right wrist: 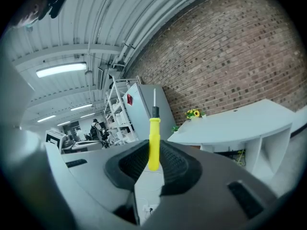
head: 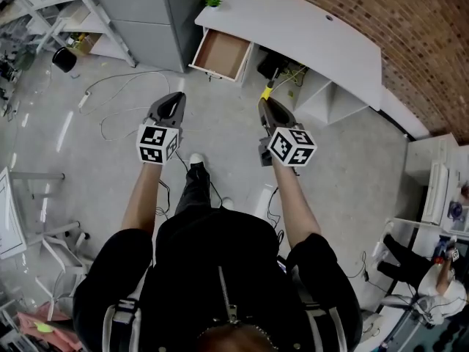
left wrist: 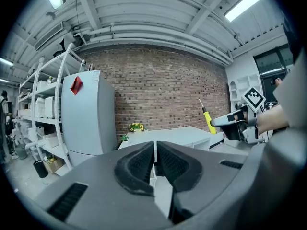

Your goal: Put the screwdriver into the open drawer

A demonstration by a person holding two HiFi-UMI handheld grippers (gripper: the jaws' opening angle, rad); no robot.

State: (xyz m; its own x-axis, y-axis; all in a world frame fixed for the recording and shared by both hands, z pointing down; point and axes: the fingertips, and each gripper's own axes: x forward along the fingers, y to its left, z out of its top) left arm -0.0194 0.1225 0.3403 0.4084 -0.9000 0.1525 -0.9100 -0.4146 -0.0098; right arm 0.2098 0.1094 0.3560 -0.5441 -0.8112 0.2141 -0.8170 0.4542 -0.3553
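Observation:
A yellow-handled screwdriver (right wrist: 154, 145) stands upright between the pads of my right gripper (right wrist: 152, 164), which is shut on its handle; the thin shaft points up. In the head view the right gripper (head: 265, 103) hovers over the floor in front of the white desk (head: 315, 28), with the screwdriver (head: 266, 92) at its tip. The open drawer (head: 221, 53), wooden inside and with nothing in it, sticks out of the desk's left end, up and left of that gripper. My left gripper (head: 176, 97) hangs beside it, jaws together with nothing between them (left wrist: 156, 150). Its view shows the screwdriver (left wrist: 208, 121) at the right.
A grey cabinet (head: 146, 13) stands left of the drawer, with metal shelving racks (head: 44, 13) further left. Cables (head: 121, 101) trail over the floor. A small potted plant (head: 212, 1) sits on the desk corner. A brick wall (head: 410, 20) runs behind the desk.

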